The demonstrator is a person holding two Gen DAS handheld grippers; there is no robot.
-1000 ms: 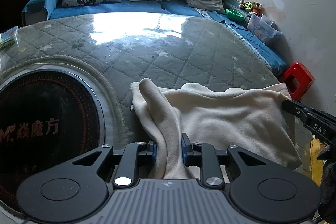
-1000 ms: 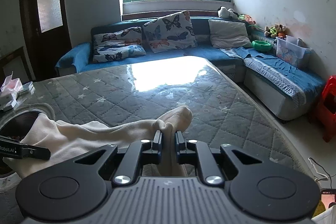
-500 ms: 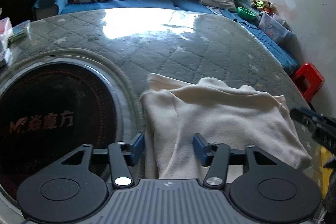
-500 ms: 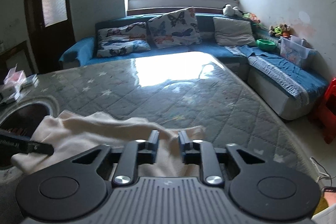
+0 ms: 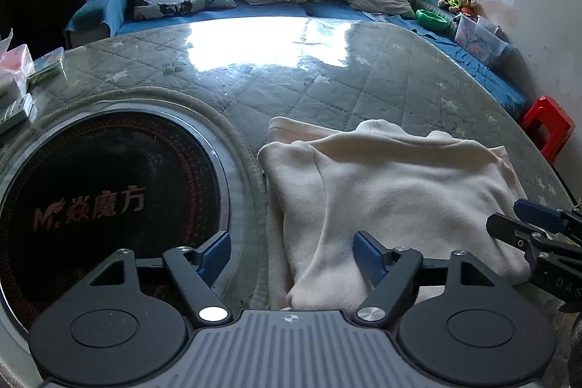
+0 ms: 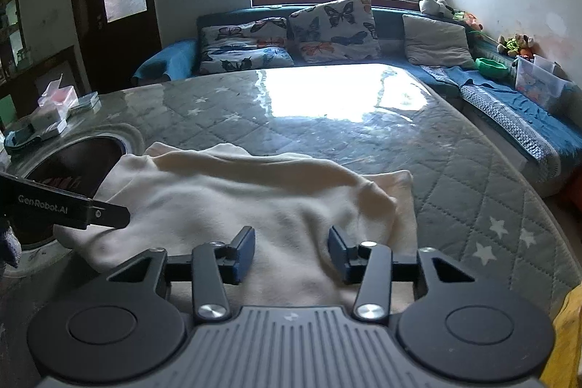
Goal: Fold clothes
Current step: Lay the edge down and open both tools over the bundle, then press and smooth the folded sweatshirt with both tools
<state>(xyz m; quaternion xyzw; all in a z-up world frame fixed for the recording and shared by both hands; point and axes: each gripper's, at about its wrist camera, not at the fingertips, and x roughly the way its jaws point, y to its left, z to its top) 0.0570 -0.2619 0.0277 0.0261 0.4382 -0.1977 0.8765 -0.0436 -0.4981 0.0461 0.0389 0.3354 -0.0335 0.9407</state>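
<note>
As both tongs, left (image 5: 291, 255) and right (image 6: 291, 251), open unladen | cream garment (image 5: 393, 191), frame centre: soft, light | grip hem corners.

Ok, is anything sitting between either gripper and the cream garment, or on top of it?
Nothing visible does. The cream garment lies directly under both grippers: the left gripper and the right gripper both have jaws opening with cloth below the gap, pads not pressing it. Nothing lies on the garment, which rests on the quilted table cover.

Both wrist views close, angled down; share cream garment (image 5: 393, 191) (image 6: 254, 202), table, far sofa.
</note>
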